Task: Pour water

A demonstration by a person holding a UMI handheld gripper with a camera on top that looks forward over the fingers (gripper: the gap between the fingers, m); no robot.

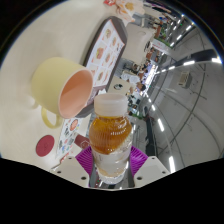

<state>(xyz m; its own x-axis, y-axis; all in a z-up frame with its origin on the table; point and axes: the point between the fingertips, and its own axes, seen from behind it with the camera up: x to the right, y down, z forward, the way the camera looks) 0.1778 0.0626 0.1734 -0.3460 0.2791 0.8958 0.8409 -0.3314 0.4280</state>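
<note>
My gripper point(111, 165) is shut on a clear plastic bottle point(110, 135) with a white cap point(109, 102) and amber liquid in its upper part. Both purple pads point(86, 157) press on the bottle's lower body from either side. The view is tilted, and the bottle leans toward a pale yellow mug point(62, 87) with a pinkish inside, which lies just ahead and to the left of the cap. The mug's opening faces the bottle, and its handle points down to the left. No liquid shows between bottle and mug.
The mug stands on a white table point(25, 120). A printed mat with round pictures point(103, 50) lies beyond it, and red circles point(45, 146) show near the left finger. A room with ceiling lights point(185, 65) fills the right side.
</note>
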